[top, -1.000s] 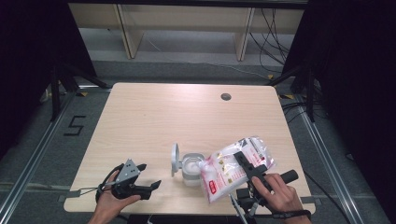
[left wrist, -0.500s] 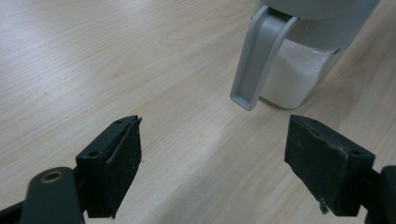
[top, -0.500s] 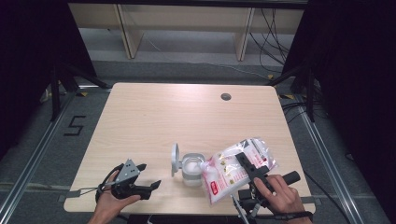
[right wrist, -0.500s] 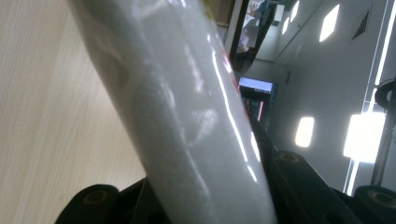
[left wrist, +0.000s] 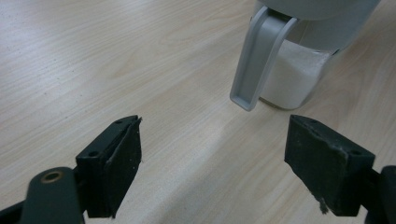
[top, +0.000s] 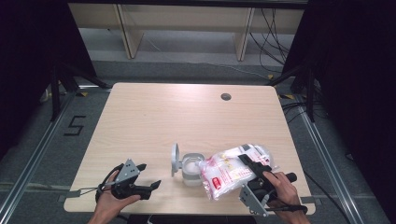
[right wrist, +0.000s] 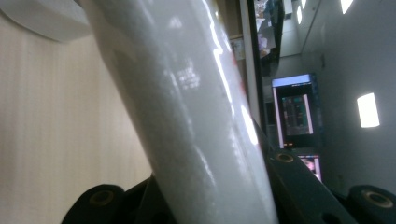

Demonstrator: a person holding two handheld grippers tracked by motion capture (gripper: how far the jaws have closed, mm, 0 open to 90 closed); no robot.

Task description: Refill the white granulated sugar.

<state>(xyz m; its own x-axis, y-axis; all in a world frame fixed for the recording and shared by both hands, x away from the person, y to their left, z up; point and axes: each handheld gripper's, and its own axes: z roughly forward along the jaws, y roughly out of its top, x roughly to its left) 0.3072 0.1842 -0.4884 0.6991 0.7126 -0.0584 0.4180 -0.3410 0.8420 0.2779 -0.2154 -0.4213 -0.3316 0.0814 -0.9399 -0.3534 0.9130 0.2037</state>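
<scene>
Work in hand looks like refilling a jar [top: 190,169] from a bag [top: 231,171]: judged abt halfway. Done so far: jar's lid [top: 175,159] is flipped open and stands upright at its left side, some white granules already inside, and the right gripper [top: 256,173] is clenched on the bag, its jaws having just closed a bit more w/ the bag between them. Left to do: bring the bag's mouth over the jar, pour, set bag down, shut lid. Bag sits tilted at the jar's right, touching or nearly so, near the table's [top: 154,116] front edge. Left gripper [top: 148,186] rests released on the table, left of the jar, jaws wide w/ nothing between; in its view the jar [left wrist: 303,70] is just ahead. Materials: bag is glossy clear plastic, crinkly, plump w/ white grains, red and yellow print; in the right gripper view it reads as a smooth shiny roll [right wrist: 196,121]. Jar is clear-walled, round, w/ grey matte plastic lid and latch [left wrist: 254,60]. Table is pale wood-grain laminate, rounded corners.
</scene>
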